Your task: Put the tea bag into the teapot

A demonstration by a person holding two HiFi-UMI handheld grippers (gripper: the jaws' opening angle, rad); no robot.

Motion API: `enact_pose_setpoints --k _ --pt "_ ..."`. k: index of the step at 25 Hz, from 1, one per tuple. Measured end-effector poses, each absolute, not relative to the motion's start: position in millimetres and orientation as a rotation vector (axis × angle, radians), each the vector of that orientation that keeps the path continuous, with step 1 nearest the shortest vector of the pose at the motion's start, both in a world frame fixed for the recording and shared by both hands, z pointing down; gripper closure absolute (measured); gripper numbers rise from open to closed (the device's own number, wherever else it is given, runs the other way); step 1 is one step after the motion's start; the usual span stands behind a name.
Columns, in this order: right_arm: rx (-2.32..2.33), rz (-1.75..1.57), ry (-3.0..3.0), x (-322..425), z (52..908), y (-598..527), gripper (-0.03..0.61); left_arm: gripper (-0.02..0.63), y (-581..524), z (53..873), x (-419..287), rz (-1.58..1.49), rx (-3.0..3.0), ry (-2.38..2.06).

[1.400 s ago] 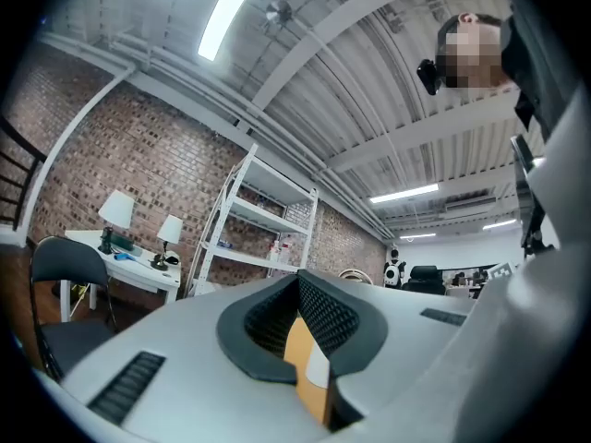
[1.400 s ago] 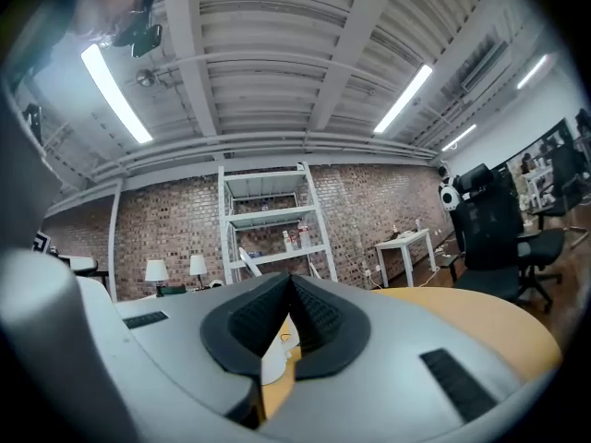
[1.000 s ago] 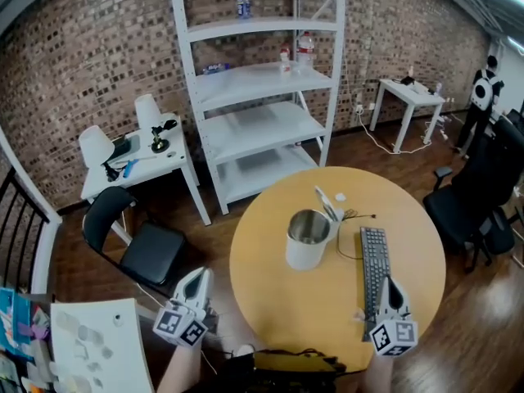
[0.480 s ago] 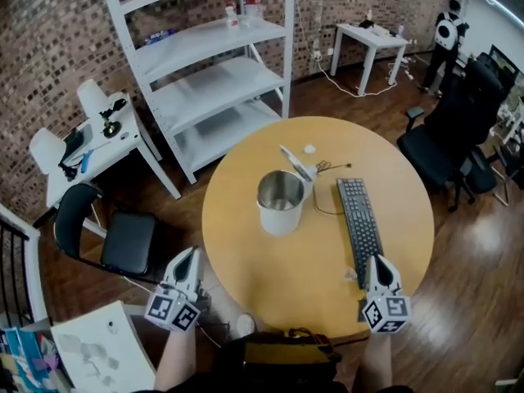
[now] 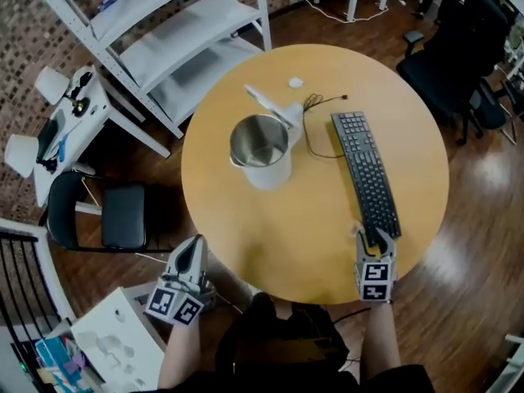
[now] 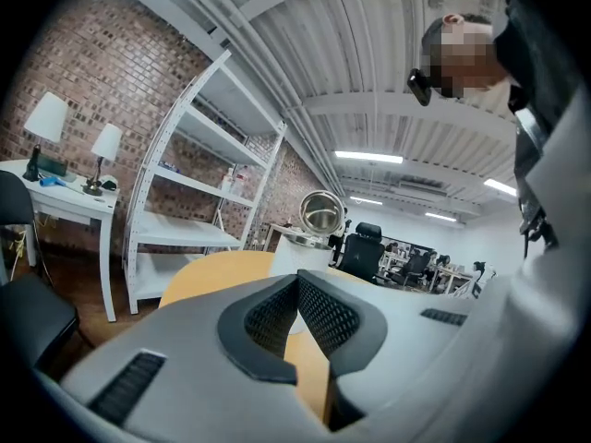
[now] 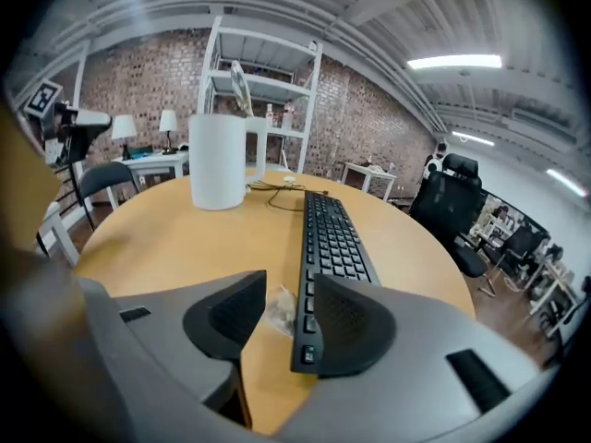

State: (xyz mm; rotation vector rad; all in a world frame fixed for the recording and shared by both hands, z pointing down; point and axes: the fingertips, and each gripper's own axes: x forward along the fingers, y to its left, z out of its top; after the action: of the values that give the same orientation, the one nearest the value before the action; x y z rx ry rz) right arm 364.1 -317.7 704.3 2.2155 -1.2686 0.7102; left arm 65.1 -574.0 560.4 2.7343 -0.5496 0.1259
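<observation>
While the jaws of our right tool [image 7: 288, 286] have just been opening wide, the tea bag [image 7: 275, 312] lies between them, ungripped, on the worktop [image 5: 278, 236] beside the keyboard [image 5: 366, 174]. Next, we reckon: pinch it, then carry it to the teapot [image 5: 270, 173]. Our left tool [image 6: 297, 281] sits closed and empty.

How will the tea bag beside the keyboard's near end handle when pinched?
The tea bag looks small, translucent and crumpled, so it is probably very light and floppy, sagging when lifted. Lying flat beside the keyboard, it may slide rather than roll if nudged.

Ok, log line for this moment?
right gripper: jaws just opened, tea bag between, ungripped | left gripper: shut, empty | teapot: lid open
</observation>
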Motion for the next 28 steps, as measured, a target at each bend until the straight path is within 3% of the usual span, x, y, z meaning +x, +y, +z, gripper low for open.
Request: enact_pose_setpoints --k 7,17,28 --pt "2.026 0.703 -1.195 372.2 748.1 -325.3 0.413 0.62 -567.0 577.8 78.9 0.17 2.723 -0.535" --pt "1.876 0.588 -1.172 355.6 754.1 -327.5 0.579 0.62 -574.8 585.5 70.3 0.168 2.692 -0.55" --pt "1.937 0.546 -1.156 359.8 722.4 -339.3 0.58 0.62 -585.9 579.8 64.2 0.135 2.714 -0.541"
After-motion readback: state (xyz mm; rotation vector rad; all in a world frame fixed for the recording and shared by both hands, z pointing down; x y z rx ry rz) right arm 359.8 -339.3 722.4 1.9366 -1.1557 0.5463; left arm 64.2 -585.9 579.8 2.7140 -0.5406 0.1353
